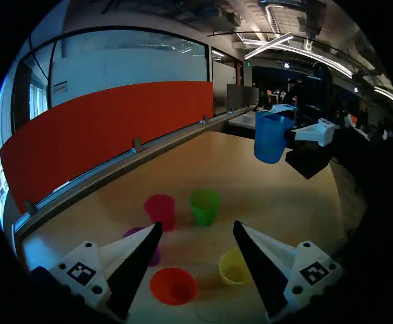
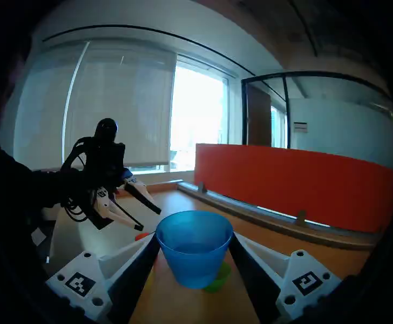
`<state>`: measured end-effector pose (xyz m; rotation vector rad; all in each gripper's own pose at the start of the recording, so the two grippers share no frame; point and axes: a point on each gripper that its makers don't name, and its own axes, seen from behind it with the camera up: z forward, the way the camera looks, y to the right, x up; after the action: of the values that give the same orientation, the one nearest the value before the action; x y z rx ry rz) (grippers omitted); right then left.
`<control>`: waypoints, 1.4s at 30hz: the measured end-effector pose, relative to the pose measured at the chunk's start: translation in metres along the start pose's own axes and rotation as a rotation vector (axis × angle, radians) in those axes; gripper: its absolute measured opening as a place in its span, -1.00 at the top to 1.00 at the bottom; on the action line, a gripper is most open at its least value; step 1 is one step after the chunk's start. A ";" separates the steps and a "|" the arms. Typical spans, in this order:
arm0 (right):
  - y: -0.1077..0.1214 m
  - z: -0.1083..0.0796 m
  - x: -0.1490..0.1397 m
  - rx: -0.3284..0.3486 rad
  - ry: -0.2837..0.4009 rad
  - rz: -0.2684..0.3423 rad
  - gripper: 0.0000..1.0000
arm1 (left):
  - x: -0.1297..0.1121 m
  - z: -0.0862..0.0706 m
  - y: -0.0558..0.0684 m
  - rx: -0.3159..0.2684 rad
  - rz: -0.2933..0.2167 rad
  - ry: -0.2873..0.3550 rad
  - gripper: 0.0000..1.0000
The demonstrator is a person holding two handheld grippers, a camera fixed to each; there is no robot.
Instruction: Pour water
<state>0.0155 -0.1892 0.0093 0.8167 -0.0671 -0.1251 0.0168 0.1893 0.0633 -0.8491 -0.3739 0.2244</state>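
Bordering an orange partition [image 1: 115, 124], a wooden table [image 1: 250, 178] below a blue cup [image 1: 271, 137].

Left tongs [image 1: 196, 223] spread, green cup [image 1: 204, 206] beyond, right tongs [image 1: 298, 141] gripping raised blue cup [image 1: 271, 137]

Purple cup [image 1: 133, 233] half behind left jaws; green cup [image 2: 222, 276] mostly hidden.

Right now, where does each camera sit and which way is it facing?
Left gripper view: rides the left tongs, open, low over the wooden table, facing pink cup, green cup, purple cup, orange cup, yellow cup and orange partition; farther off, right tongs hold a blue cup.
Right gripper view: rides the right tongs, shut on the blue cup, facing the window; left tongs and a dark sleeve show beyond.
Shared: both tongs, blue cup, table, partition.
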 end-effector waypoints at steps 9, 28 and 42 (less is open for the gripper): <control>-0.002 -0.003 0.007 0.010 0.036 0.004 -0.82 | -0.001 0.006 0.002 -0.012 0.003 -0.013 -0.96; 0.010 -0.017 0.008 -0.015 0.029 -0.006 -0.82 | -0.014 0.029 0.006 -0.018 0.021 -0.095 -0.97; 0.022 -0.035 0.008 -0.038 0.027 -0.013 -0.82 | -0.033 0.063 0.000 0.009 -0.014 -0.207 -0.97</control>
<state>0.0289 -0.1501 0.0011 0.7811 -0.0337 -0.1270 -0.0390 0.2213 0.0932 -0.8162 -0.5718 0.3023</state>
